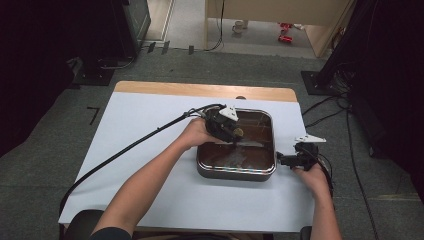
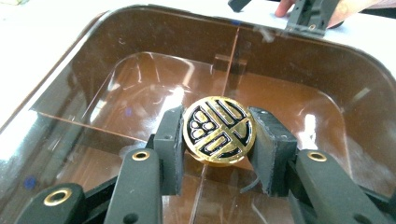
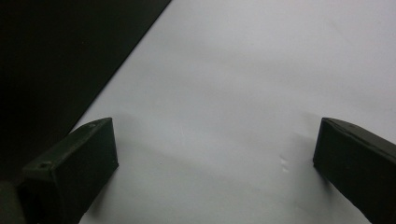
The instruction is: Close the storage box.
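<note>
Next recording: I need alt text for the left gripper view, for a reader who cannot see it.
The left gripper holds a round gold-and-black patterned knob between its two black fingers, above a glossy brown lidded tray. A thin seam runs down the middle of the tray's clear lid, and the white table covering lies beyond its rim.

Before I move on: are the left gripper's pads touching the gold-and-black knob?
Touching. In the left gripper view both pads of the left gripper press the round knob's edges, no gap.
</note>
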The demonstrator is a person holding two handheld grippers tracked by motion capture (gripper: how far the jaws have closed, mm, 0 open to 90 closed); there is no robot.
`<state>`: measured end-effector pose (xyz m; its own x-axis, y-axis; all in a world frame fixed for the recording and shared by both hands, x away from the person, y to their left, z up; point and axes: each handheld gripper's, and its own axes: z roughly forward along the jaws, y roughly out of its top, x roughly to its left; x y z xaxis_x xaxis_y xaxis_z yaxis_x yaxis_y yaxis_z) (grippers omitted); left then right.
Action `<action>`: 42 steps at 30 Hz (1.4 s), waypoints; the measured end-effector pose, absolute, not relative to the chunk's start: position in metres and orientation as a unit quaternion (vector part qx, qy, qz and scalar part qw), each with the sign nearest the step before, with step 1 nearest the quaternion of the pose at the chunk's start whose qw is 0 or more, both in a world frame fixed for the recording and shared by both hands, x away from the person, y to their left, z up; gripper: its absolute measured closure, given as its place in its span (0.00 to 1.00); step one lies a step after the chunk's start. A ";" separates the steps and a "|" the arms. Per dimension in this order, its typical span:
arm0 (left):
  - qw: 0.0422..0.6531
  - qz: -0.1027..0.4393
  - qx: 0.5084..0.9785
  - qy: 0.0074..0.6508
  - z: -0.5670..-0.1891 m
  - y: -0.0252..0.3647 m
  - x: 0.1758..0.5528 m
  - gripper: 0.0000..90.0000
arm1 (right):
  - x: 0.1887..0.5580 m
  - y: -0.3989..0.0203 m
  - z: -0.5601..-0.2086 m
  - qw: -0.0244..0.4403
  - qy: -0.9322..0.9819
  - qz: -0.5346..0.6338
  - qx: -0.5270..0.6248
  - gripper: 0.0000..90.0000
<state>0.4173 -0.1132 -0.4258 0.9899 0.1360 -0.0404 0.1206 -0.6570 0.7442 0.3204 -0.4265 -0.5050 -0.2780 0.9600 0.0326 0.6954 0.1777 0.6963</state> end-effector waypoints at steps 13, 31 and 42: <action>0.407 0.000 0.910 0.079 -0.427 -0.112 0.419 0.65 | 0.320 -0.427 -0.505 0.214 0.737 0.309 0.561 0.00; 0.409 -0.020 0.907 0.097 -0.397 -0.089 0.414 0.36 | 0.320 -0.426 -0.505 0.214 0.737 0.309 0.562 0.00; 0.417 0.015 0.902 0.110 -0.388 -0.068 0.403 0.35 | 0.320 -0.426 -0.505 0.215 0.736 0.310 0.562 0.00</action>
